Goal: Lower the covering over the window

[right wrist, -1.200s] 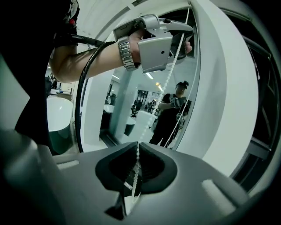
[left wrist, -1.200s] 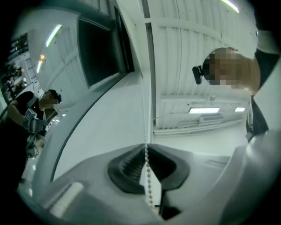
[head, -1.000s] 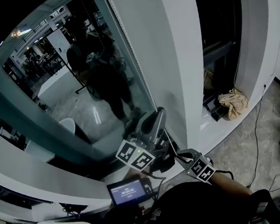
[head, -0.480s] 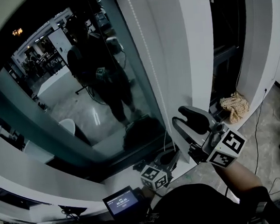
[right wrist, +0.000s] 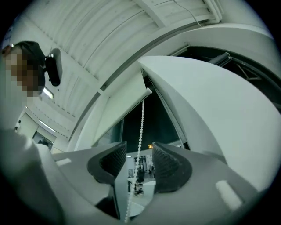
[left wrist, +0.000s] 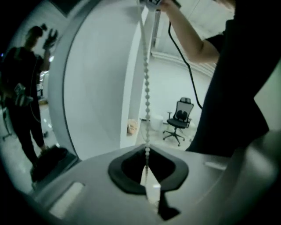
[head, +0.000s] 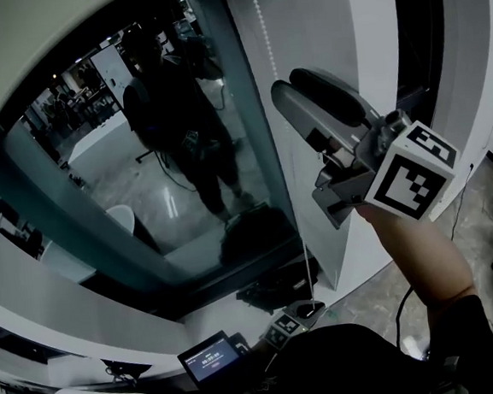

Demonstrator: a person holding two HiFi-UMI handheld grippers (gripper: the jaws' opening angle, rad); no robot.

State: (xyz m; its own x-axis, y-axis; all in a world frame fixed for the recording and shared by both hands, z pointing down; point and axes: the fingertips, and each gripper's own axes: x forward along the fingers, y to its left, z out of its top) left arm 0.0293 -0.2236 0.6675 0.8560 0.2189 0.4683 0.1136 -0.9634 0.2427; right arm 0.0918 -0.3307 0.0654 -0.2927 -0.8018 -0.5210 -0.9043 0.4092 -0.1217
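Note:
A white bead chain (head: 258,19) hangs down the white wall beside the dark window (head: 140,158). My right gripper (head: 292,85) is raised high along it. Its jaws have just been opening and now stand open, and the chain (right wrist: 140,127) runs free between the ribbed pads (right wrist: 167,165). Above it the white blind (right wrist: 127,99) sits rolled up over the dark glass. My left gripper (head: 307,305) is low by the sill. In the left gripper view it (left wrist: 147,154) is shut on the chain (left wrist: 146,88), which rises taut from the jaws.
A small lit screen (head: 211,356) sits at the bottom edge near my body. A white pillar (head: 334,21) stands right of the window. An office chair (left wrist: 180,118) stands across the floor. A cable (head: 454,216) trails down at the right.
My right gripper has risen from near the sill to high up along the chain, and its jaws have opened. My left gripper has dropped from beside the window to the sill, still shut.

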